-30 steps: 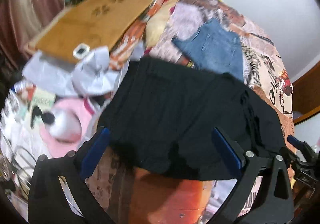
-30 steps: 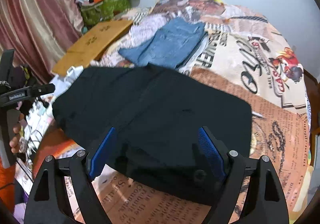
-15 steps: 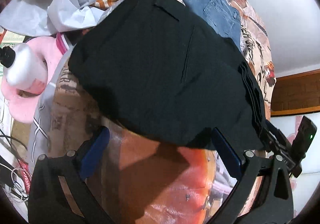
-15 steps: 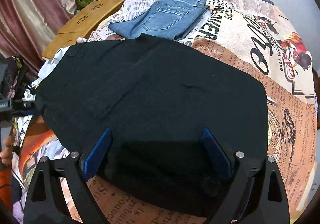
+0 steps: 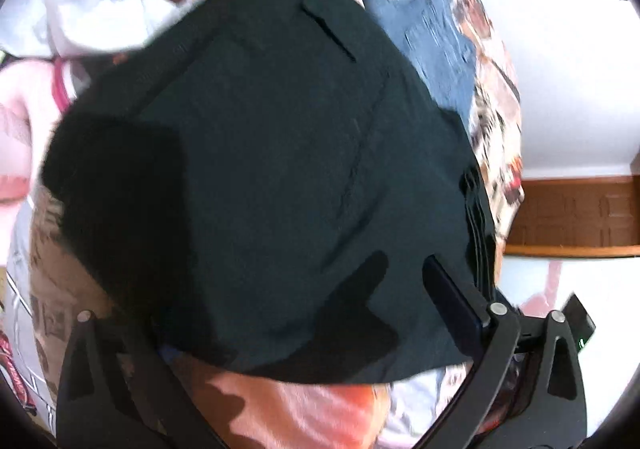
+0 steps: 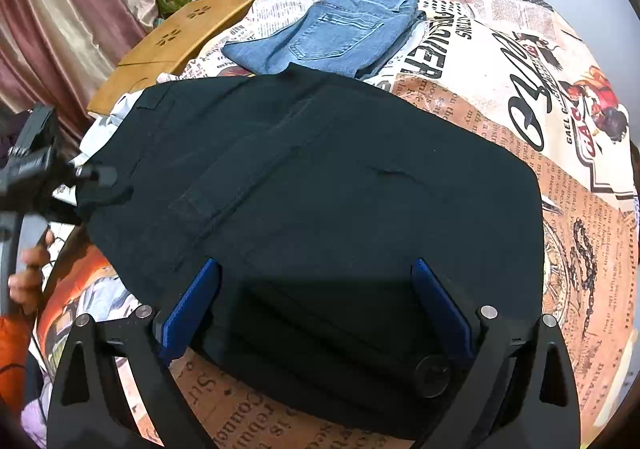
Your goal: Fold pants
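Black pants (image 6: 320, 201) lie folded into a broad flat block on the bed (image 6: 500, 61), over its newspaper-print cover, and they fill the middle of both views. Right tongs (image 6: 316, 305) sit wide, blue pads either side of the near edge of the pants, nothing pinched between them; a round button (image 6: 432, 376) shows at that edge just beside the right-hand pad. Left tongs (image 5: 256, 313) also spread wide over the pants' other end, one pad clear on the right, the other lost under dark cloth and blur, so whether it touches fabric I cannot tell. From the right wrist view the left tongs appear at the pants' far left corner, a hand (image 6: 28, 269) gripping the handle below. Folded jeans (image 6: 332, 33) rest beyond the pants, their near edge just tucked behind the black cloth. A wooden board (image 6: 172, 45) lies off to the left of the jeans, near the curtain (image 6: 68, 21). White cloth (image 5: 108, 5) bunches at the far left of the pants.
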`<state>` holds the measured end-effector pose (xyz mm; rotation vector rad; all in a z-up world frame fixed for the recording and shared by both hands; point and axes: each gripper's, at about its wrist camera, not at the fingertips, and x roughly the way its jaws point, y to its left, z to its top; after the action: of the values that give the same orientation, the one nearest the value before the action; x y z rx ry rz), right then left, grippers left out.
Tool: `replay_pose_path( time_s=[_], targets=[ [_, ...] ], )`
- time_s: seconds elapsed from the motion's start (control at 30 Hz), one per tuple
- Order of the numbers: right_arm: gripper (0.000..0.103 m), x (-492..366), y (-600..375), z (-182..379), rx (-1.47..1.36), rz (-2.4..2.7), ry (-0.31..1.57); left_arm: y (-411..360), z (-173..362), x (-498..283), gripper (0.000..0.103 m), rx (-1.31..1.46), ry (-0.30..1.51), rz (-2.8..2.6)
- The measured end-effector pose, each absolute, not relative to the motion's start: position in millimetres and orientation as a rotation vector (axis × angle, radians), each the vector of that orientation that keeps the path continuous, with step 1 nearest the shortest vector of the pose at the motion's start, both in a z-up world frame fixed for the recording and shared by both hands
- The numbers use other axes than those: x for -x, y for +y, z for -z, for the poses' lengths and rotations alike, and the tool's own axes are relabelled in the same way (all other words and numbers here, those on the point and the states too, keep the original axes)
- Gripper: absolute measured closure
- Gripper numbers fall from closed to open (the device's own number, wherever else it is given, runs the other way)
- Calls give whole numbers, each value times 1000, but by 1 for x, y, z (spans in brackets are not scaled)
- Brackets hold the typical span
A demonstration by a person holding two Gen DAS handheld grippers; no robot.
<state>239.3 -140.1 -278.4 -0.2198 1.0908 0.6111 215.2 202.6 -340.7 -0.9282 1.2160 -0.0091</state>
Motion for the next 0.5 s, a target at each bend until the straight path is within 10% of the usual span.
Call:
replay_pose_path(
  time_s=[0.3,0.5],
  targets=[
    [5,-238,-140,278,220,-626,1084,190,316,-216,77,603,1143,-221],
    [8,-238,-153,269,176,-627,1086,169,264,-206,85,387,991,-273]
  ],
)
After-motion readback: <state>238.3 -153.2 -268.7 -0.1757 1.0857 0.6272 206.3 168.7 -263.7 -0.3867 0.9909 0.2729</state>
